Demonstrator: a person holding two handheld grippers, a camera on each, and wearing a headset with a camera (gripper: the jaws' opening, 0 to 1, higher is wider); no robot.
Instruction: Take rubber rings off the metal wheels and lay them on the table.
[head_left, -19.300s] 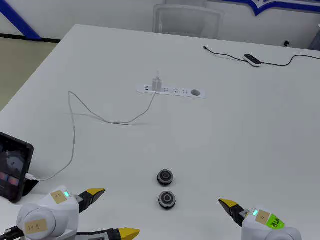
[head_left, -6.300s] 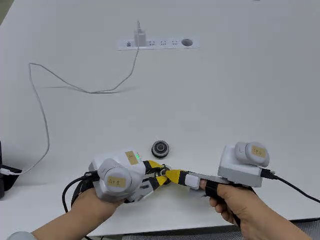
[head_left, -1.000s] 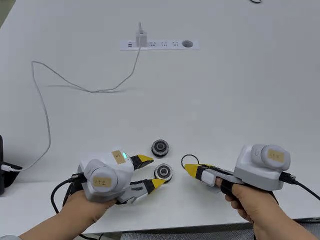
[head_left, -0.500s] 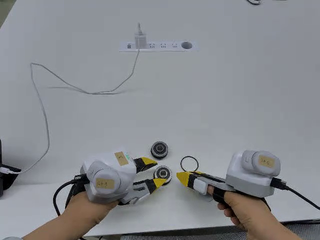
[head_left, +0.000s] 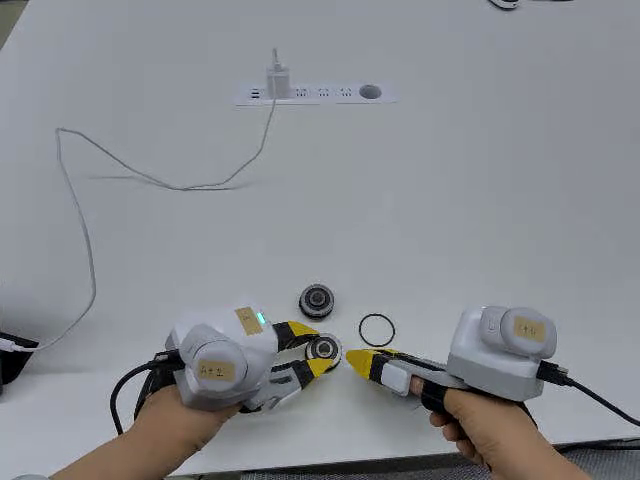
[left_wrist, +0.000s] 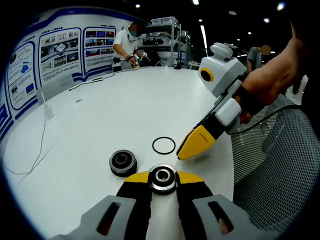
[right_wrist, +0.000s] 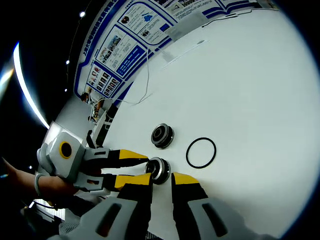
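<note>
Your left hand holds the left gripper low at the near edge, pointing to the right, its yellow-tipped jaws clamped on a metal wheel. Your right hand grips the right gripper by its handle and aims it leftward, rolled onto its side. Its jaws stand only slightly apart with nothing between them, and their tips sit just beside the left gripper's. Both forearms come in from the bottom edge.

Nothing can be read for certain. The paper tags on the left claw and the tag on the right claw bear small handwriting, too blurred; the wall posters likewise.
</note>
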